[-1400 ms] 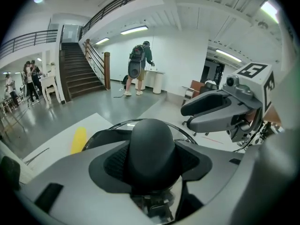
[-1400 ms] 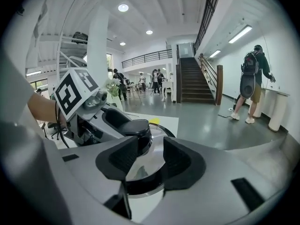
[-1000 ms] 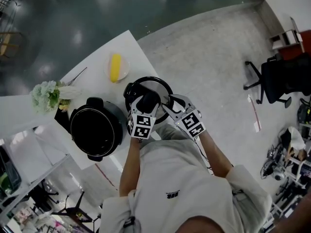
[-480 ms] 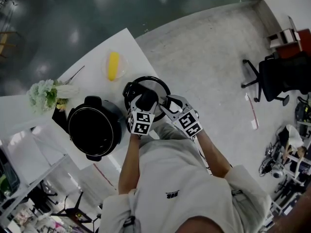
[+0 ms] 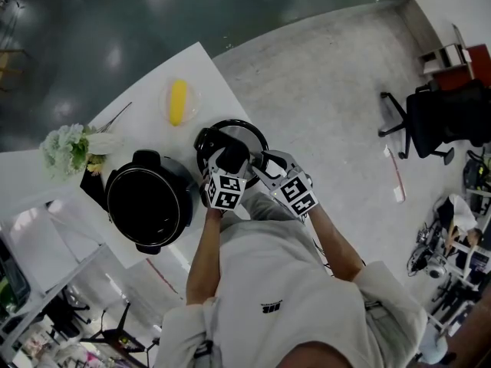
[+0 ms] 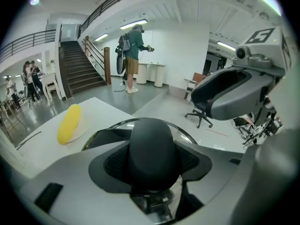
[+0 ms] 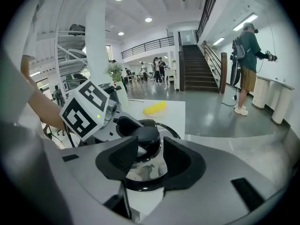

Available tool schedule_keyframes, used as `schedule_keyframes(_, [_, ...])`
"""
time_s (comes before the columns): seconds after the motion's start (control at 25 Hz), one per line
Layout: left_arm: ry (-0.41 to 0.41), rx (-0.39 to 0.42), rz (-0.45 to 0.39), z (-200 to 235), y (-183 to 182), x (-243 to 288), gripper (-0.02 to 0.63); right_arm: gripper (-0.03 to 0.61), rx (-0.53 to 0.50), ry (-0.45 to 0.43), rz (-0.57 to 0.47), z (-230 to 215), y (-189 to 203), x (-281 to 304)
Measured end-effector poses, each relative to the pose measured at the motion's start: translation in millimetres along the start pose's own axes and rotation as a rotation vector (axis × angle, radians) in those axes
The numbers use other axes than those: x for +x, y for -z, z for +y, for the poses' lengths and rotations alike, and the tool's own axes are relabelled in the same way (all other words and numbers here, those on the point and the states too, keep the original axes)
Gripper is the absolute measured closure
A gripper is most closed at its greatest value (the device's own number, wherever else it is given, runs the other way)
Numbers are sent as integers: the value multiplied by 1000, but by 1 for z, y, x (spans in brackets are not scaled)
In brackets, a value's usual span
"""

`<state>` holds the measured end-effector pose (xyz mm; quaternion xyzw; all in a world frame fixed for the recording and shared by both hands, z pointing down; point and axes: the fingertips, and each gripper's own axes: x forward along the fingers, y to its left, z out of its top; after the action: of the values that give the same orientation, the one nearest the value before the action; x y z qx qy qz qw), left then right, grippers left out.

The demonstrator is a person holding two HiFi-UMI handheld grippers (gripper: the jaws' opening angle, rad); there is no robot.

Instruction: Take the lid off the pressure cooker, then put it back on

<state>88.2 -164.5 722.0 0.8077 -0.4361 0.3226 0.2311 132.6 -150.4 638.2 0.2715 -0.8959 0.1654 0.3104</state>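
Observation:
The pressure cooker's glass lid [image 5: 247, 131] hangs low over the white table's near right corner, by its black knob [image 6: 152, 149]. My left gripper [image 5: 232, 159] is shut on that knob, one pad on each side. Just right of it, my right gripper [image 5: 265, 165] has its jaws apart over the lid's near rim [image 7: 140, 178], and nothing is pressed between them. The black cooker pot [image 5: 149, 202] stands uncovered to the left of the lid. Whether the lid touches the table I cannot tell.
A yellow banana [image 5: 177, 102] lies on a small plate behind the lid. White flowers [image 5: 65, 148] stand at the table's far left. An office chair [image 5: 441, 121] is on the floor to the right. A person with a backpack [image 6: 133, 55] stands far off.
My left gripper has sunk a little toward the table with the lid in it. The right gripper has kept its place beside it.

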Motion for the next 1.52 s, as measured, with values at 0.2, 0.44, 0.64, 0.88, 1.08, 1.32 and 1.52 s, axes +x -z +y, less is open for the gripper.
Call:
schedule_keyframes(0.2, [-5,8,-28,0,3,-1,325,407,12,11,-2,3,3,0])
schedule_keyframes(0.44, [-15,3,-38,-1,2,-1,319,407,25,10,-8,5,8,-4])
schedule_keyframes(0.64, [-31,10,-27,-4,2,-9,258,407,17,-8,-22,5,7,-7])
schedule_keyframes(0.88, [-73,-16,-78,-8,-9,-39,258,407,-12,-49,-36,6,3,-10])
schedule_keyframes(1.08, [-82,-23,-109,-13,-9,-66,258,407,-38,-61,-46,15,-2,-12])
schedule_keyframes(1.32, [-57,-9,-134,-21,2,-92,264,407,-32,-12,-67,32,-6,-19])
schedule_keyframes(1.52, [-24,-8,-161,-33,6,-113,270,407,-12,24,-67,54,-1,-28])
